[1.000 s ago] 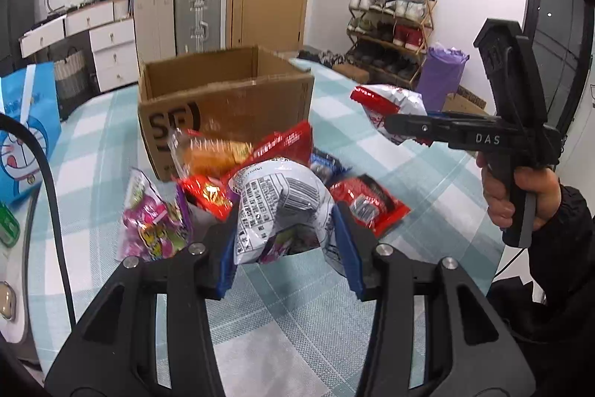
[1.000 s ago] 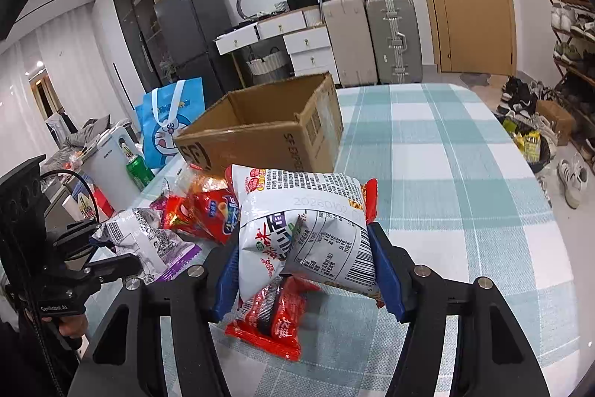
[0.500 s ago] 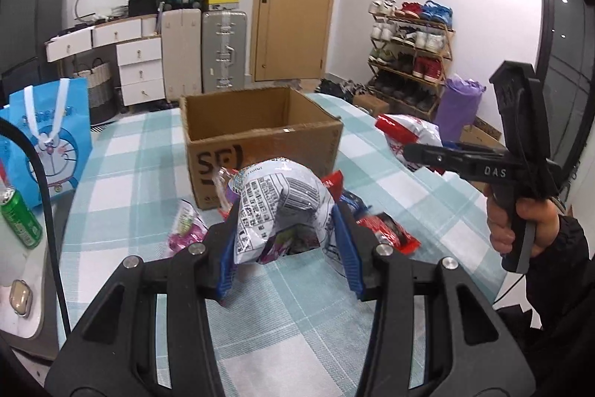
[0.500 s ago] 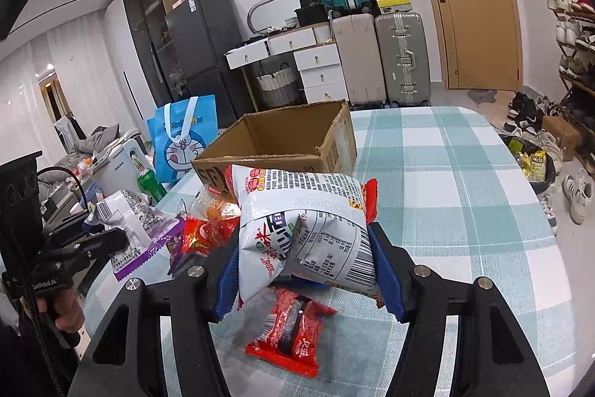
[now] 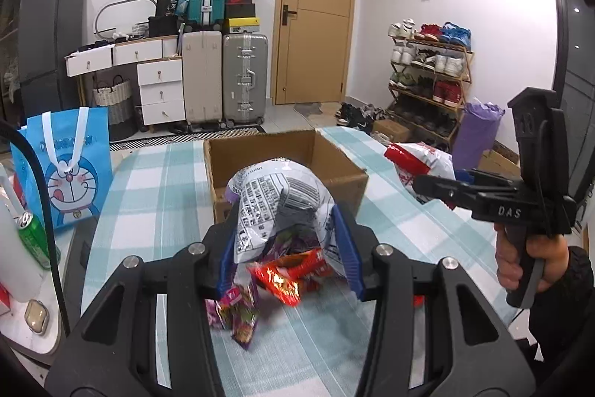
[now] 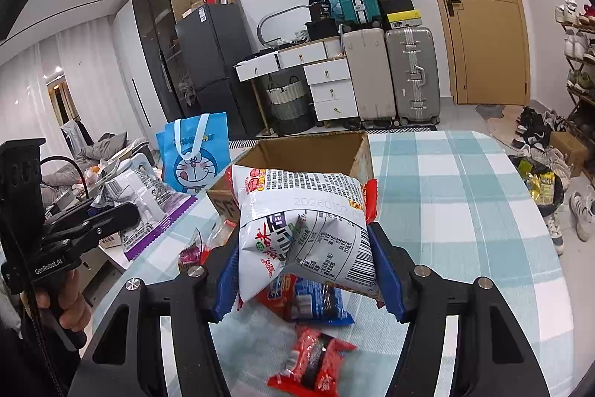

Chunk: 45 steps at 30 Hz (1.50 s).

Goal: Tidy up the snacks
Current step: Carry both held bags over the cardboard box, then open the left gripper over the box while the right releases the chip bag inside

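Note:
My left gripper is shut on a white and purple snack bag and holds it in the air in front of the open cardboard box. My right gripper is shut on a white and red snack bag, also raised above the table, near the box. The right gripper with its bag shows at the right of the left wrist view. The left gripper with its bag shows at the left of the right wrist view. Loose packets lie below: a red one, a purple one, a blue one and a red one.
The table has a teal checked cloth. A blue cartoon bag and a green can stand at the left. Suitcases, drawers and a shoe rack line the far wall.
Both grippers have risen higher above the table with their bags. The loose packets have dropped lower in both views and the box interior has come into sight.

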{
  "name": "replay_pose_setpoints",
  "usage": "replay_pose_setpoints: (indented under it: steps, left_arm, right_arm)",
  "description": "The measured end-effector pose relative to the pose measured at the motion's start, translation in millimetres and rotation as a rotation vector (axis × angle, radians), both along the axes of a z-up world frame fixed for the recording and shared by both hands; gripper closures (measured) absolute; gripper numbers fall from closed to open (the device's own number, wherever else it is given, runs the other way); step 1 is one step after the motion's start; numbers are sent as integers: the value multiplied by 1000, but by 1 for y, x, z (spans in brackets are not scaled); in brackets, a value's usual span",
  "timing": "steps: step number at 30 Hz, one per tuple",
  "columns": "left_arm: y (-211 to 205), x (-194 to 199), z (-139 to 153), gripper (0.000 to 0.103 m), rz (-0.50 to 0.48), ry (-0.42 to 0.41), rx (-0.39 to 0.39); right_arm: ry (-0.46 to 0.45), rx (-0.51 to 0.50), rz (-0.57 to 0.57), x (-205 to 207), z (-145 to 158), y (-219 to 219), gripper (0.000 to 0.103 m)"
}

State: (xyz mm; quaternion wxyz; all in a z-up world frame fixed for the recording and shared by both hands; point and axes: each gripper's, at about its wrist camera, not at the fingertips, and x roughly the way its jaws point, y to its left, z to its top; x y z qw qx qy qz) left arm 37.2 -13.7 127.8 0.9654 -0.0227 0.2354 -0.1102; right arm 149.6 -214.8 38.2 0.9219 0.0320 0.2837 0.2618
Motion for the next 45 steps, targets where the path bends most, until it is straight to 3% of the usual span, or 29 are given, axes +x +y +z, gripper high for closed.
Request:
replay_pose_setpoints:
  steps: [17,34,45]
  left_arm:
    - [-19,64,16,59,97,-35,70]
    - [-21,153,-14,59,141,9,137]
    - [-9,202,-35,59,158,49,129]
  right_arm:
    - [-7,0,29,43,7,48,40]
    - [57,-19,14,100,-5,75,40]
    - [74,-25,-1,120,-8,79,39]
